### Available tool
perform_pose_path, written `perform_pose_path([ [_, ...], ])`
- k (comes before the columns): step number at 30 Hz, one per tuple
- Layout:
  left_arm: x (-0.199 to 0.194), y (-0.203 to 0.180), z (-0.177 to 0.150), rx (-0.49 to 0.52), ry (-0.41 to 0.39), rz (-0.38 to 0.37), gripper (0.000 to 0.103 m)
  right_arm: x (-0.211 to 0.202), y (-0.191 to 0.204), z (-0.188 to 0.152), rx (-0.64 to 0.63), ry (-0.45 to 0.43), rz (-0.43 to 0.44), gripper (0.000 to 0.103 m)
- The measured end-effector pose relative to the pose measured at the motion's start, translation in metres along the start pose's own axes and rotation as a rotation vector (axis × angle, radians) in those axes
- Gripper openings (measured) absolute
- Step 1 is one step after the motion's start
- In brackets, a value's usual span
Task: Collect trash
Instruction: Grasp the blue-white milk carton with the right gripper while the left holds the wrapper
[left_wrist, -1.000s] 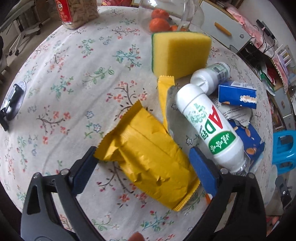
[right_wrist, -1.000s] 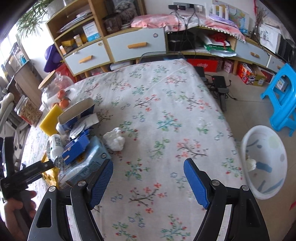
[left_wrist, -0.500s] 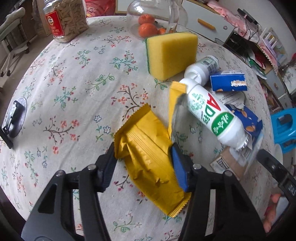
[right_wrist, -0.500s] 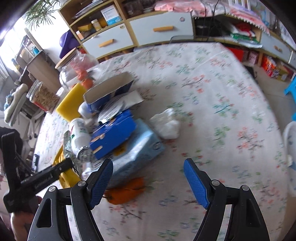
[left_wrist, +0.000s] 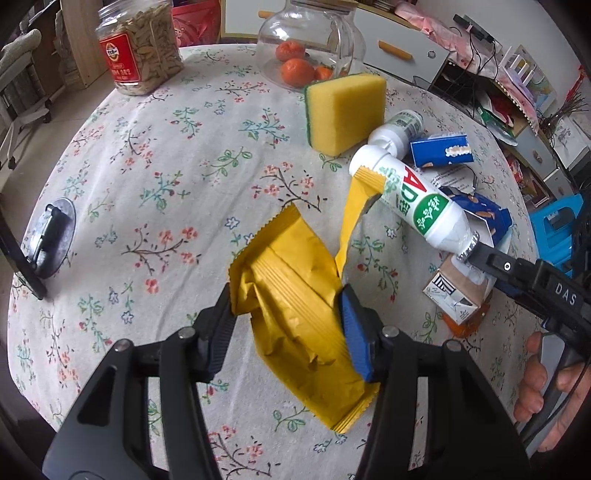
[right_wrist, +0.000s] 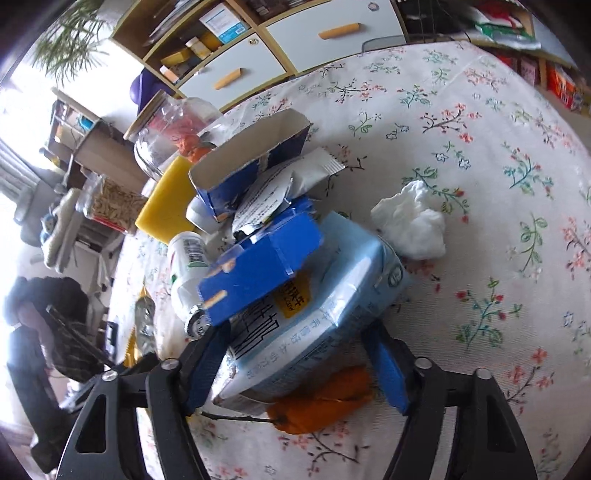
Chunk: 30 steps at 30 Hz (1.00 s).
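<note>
Floral cloth covered the table, crowded with a yellow sponge, a white bottle and blue boxes. Our left gripper pinched the crinkled yellow wrapper. Our right gripper was closing its fingers around the pale-blue carton; we couldn't tell contact.

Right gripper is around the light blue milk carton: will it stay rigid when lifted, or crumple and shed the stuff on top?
The light blue carton looks dented, so probably empty, light and soft. The right gripper may crush it further. The blue box resting on it will likely slide off.
</note>
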<state>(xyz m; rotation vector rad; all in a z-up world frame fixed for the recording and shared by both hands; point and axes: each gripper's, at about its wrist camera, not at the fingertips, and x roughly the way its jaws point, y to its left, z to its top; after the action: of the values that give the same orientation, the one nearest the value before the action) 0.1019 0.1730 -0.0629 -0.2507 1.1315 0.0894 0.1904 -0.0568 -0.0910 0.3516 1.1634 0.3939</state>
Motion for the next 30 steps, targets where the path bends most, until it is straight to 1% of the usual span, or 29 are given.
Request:
perform_pose_path([
  [2,-0.003,0.001,-0.001,0.0,-0.007,0.002,0.056,-0.007,0.001,-0.001,-0.006,-0.015,0.004,0.061],
  [3,-0.003,0.0,0.0,0.002,-0.011,0.001,0.056,-0.011,0.003,-0.001,-0.014,-0.023,0.008,0.055],
  [4,-0.005,0.0,-0.001,0.004,-0.015,-0.001,0.056,-0.017,0.005,0.0,-0.023,-0.039,0.024,0.052],
  [5,-0.008,0.0,-0.003,0.004,-0.02,-0.004,0.056,-0.022,0.004,0.0,-0.027,-0.045,0.036,0.046],
  [6,-0.01,-0.002,-0.003,0.006,-0.024,-0.007,0.056,-0.026,0.005,0.001,-0.031,-0.049,0.045,0.042],
  [10,-0.017,-0.007,-0.006,0.02,-0.041,-0.021,0.056,-0.045,0.005,0.001,-0.049,-0.082,0.042,0.034],
  [15,-0.024,-0.023,-0.006,0.047,-0.06,-0.042,0.056,-0.074,-0.006,0.001,-0.054,-0.124,0.05,0.029],
  [20,-0.027,-0.045,-0.001,0.078,-0.074,-0.065,0.056,-0.102,-0.022,-0.001,-0.053,-0.164,0.047,0.029],
  [25,-0.031,-0.07,0.002,0.115,-0.087,-0.094,0.056,-0.139,-0.048,-0.003,-0.038,-0.222,0.011,0.029],
  [30,-0.03,-0.102,0.001,0.154,-0.089,-0.128,0.056,-0.176,-0.087,-0.005,0.007,-0.279,-0.046,0.029],
])
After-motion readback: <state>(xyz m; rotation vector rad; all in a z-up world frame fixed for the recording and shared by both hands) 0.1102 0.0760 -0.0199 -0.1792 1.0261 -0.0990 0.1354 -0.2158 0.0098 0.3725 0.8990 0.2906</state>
